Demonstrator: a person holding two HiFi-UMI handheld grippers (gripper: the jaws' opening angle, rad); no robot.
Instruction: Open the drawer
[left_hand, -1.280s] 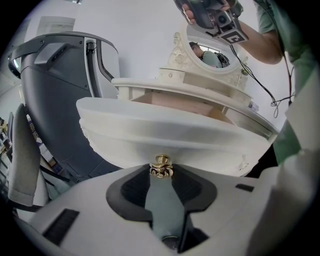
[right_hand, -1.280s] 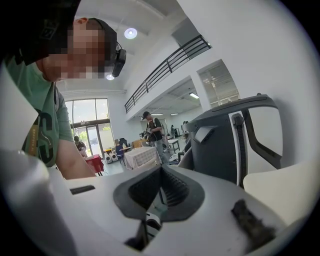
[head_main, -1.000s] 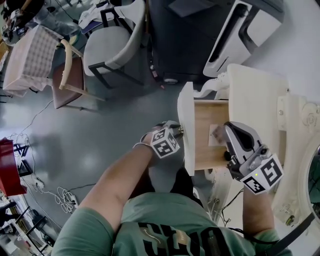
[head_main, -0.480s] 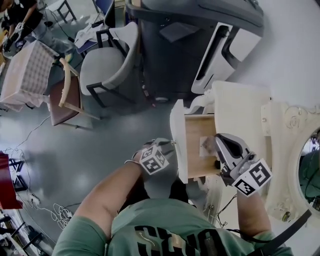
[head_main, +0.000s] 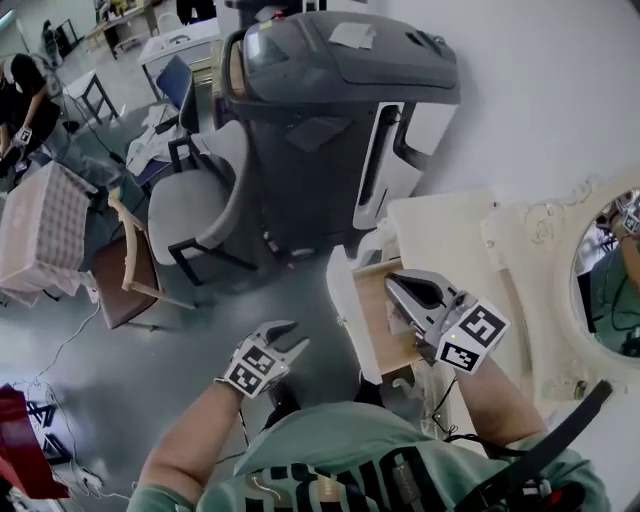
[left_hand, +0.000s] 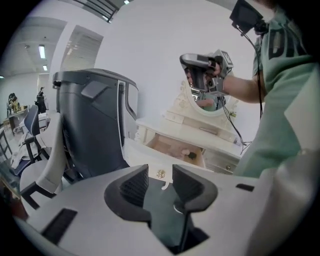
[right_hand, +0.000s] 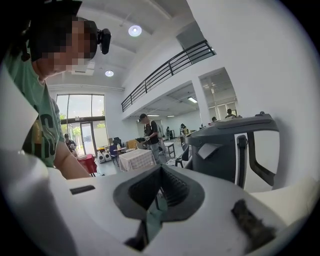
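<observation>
Drawer open ahead of my left gripper, whose empty jaws are closing; right gripper closed on nothing. I'd back straight off, clear of the knob

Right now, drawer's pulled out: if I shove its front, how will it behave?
Probably moves as one piece: the drawer looks like a rigid wooden box with a solid white front. Likely light, holding only a couple of small items. Those lie loose, so a fast shove may send them skidding.
</observation>
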